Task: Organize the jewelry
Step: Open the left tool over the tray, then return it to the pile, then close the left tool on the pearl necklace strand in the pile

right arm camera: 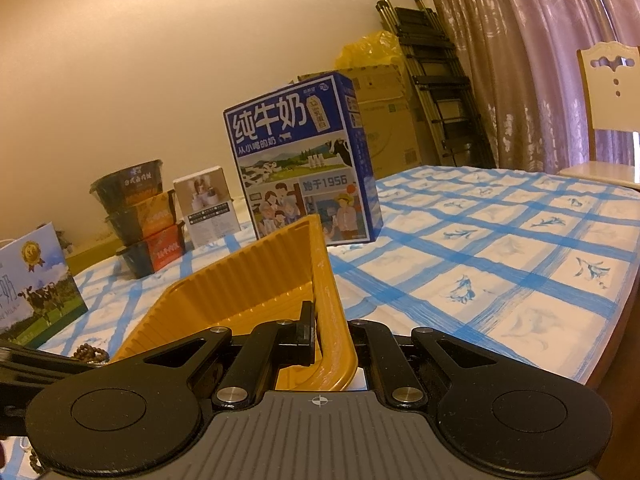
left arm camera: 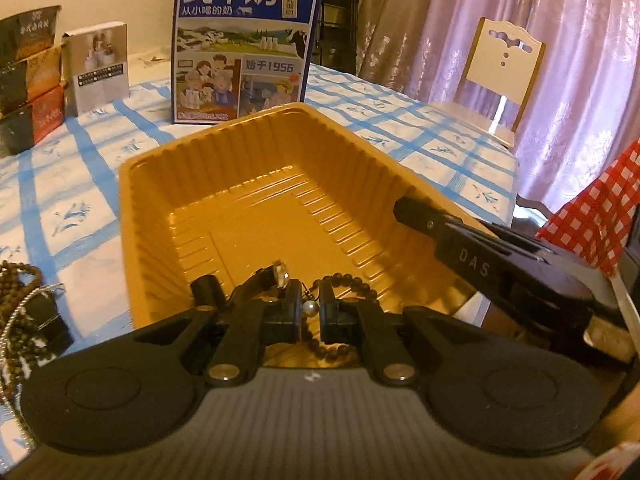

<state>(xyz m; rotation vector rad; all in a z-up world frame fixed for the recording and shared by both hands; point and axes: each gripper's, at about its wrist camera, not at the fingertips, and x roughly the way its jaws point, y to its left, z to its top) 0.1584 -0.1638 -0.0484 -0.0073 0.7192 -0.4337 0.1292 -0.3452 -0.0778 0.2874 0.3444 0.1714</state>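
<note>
I have the left gripper (left arm camera: 311, 310) pinched on a small pearl piece (left arm camera: 310, 307) over the yellow tray's (left arm camera: 132, 208) near end, where a watch (left arm camera: 276, 276) and dark beads (left arm camera: 352, 282) already lie, while my right gripper (right arm camera: 332, 340) clamps the tray's side wall. More beads and a chain (left arm camera: 24, 312) wait at the table's left edge, so I judge it partly done. The blue-checked tablecloth (right arm camera: 500, 264) also carries a milk carton (left arm camera: 244, 40) near the far edge, with curtains (left arm camera: 560, 40) behind.

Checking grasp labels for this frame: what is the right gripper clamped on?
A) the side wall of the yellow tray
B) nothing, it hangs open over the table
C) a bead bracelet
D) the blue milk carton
A: in the right wrist view the right gripper has its fingers closed on the rim of the yellow tray, one finger inside and one outside the wall.
</note>
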